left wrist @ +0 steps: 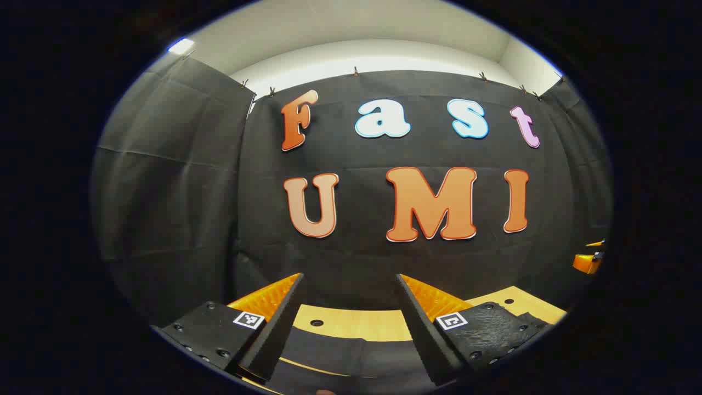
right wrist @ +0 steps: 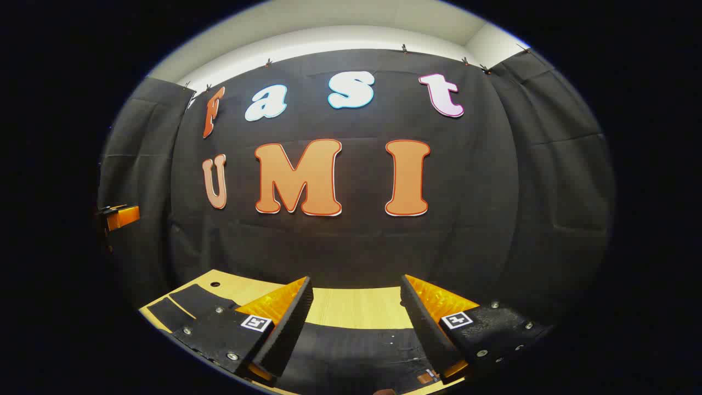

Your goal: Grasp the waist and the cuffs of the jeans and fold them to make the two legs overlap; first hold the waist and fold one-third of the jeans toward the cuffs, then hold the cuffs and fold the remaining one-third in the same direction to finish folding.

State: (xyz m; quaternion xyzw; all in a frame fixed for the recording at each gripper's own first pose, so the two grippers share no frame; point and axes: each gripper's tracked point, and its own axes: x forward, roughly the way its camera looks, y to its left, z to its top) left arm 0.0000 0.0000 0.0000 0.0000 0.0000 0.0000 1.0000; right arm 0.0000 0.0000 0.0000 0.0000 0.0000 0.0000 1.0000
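One pair of dark jeans (right wrist: 351,351) lies flat on the wooden bench (right wrist: 356,307), just below both tongs. The left tongs (left wrist: 349,285) and the right tongs (right wrist: 356,285) hover above it, each spread apart and holding nothing. The cloth looks soft, limp and fairly heavy, so it will likely sag; a pinch at the thick waistband or cuff hems should hold best.

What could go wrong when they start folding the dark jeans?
1. Both hand-held grippers, left and right, hang open above the jeans, so a grab might miss or catch one layer.
2. The jeans lie near the table's front edge and might slide off.
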